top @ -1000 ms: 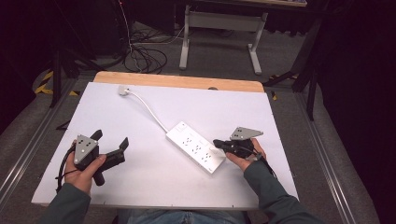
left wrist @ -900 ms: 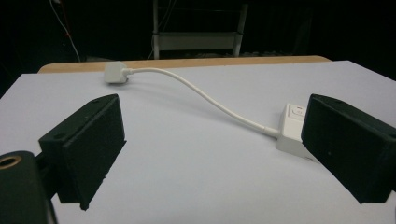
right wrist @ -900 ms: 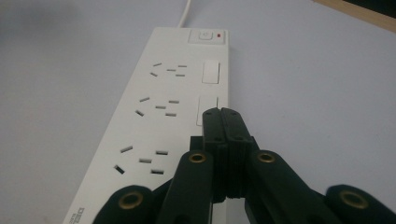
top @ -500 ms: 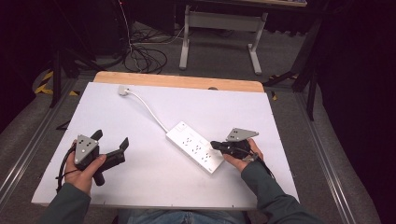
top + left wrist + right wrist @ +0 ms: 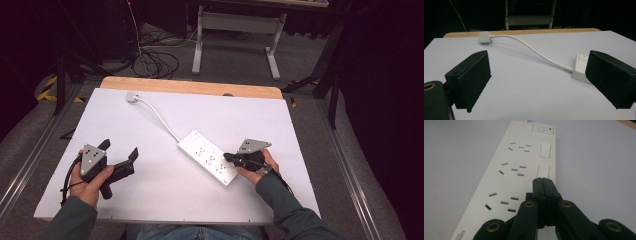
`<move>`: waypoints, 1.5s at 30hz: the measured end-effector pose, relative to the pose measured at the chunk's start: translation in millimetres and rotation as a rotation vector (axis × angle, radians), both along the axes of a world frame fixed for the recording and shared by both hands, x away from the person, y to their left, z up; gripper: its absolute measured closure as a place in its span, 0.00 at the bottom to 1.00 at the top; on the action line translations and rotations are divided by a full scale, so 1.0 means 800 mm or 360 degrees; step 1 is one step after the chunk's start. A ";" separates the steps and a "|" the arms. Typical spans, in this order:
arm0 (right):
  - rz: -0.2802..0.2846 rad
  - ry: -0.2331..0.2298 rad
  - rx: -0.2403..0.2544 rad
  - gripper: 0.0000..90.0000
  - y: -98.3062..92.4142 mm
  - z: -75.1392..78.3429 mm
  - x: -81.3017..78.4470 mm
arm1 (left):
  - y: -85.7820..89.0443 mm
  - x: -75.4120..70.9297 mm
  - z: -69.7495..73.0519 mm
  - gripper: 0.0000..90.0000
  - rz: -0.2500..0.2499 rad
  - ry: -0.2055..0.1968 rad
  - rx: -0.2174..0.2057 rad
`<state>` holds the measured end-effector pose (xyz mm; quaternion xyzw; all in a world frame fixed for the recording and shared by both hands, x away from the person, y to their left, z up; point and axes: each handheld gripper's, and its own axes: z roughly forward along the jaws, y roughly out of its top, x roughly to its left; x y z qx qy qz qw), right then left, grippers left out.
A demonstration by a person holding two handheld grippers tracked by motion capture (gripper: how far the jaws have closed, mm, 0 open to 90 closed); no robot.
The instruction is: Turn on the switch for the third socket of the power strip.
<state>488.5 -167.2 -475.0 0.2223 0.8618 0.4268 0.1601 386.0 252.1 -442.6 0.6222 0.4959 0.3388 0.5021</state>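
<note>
One power strip (image 5: pixel 207 157) on table (image 5: pixel 300 130)

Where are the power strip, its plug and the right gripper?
power strip (image 5: pixel 208 156): high view, middle of its top face.
plug (image 5: pixel 131 96): high view, plug body.
right gripper (image 5: pixel 228 157): high view, tips of its closed jaws.
</note>
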 end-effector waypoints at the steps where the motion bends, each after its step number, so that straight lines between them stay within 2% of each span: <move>1: 0.0002 -0.0012 -0.0008 1.00 0.000 0.000 0.000 | 0.000 0.000 0.000 0.07 0.0000 0.0000 0.0000; 8: 0.0020 -0.0070 -0.0038 1.00 0.003 -0.001 -0.002 | -0.001 0.001 0.000 0.07 -0.0001 0.0001 0.0004; 14: 0.0029 -0.0084 -0.0048 1.00 0.004 -0.002 -0.003 | -0.002 0.001 -0.001 0.07 -0.0004 0.0010 0.0006; 19: 0.0063 -0.0157 -0.0091 1.00 0.009 -0.005 -0.006 | -0.002 0.001 -0.001 0.08 -0.0004 0.0013 0.0007; 36: 0.0064 -0.0168 -0.0097 1.00 0.009 -0.005 -0.007 | -0.002 0.001 -0.001 0.08 -0.0005 0.0023 0.0013; 45: 0.0080 -0.0211 -0.0129 1.00 0.011 -0.005 -0.009 | -0.003 0.003 -0.001 0.07 -0.0010 0.0024 0.0010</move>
